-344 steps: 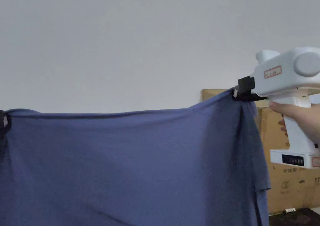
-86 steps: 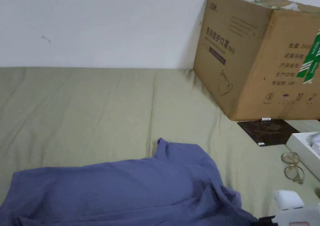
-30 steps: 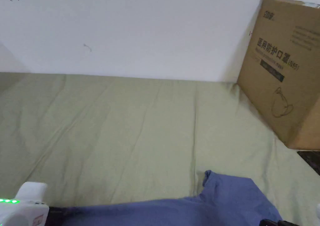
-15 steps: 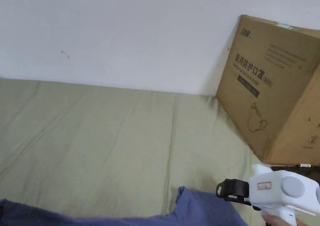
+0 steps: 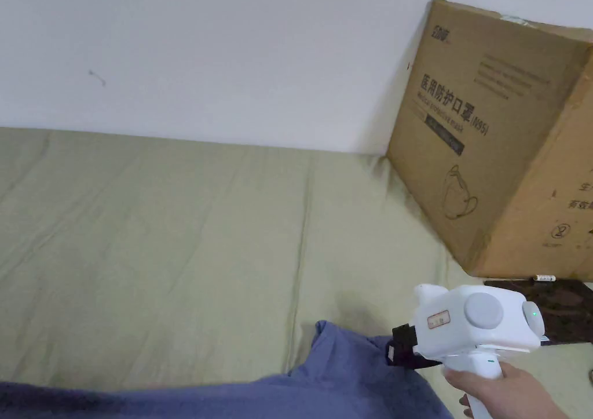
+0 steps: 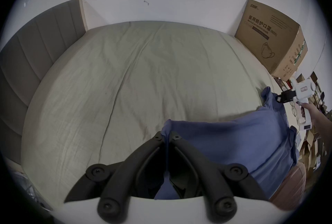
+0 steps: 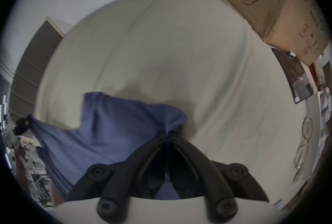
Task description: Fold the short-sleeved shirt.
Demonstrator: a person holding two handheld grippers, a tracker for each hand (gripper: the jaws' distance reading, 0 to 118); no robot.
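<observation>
We are holding the blue shirt (image 6: 233, 138) with 2 tongs, both closed on its edge: the left tongs (image 6: 166, 135) at lower centre, the right tongs (image 5: 399, 345) at lower right. The shirt is stretching sideways between them, hanging low over the green bed (image 5: 174, 234). A cardboard box (image 5: 498, 136) is standing at upper right, against the white wall.

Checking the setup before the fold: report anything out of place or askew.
A pair of glasses lies loose on the bed sheet near the shirt, where a fold could sweep it. The cardboard box leans tilted on the bed. Both tools grip the shirt.
</observation>
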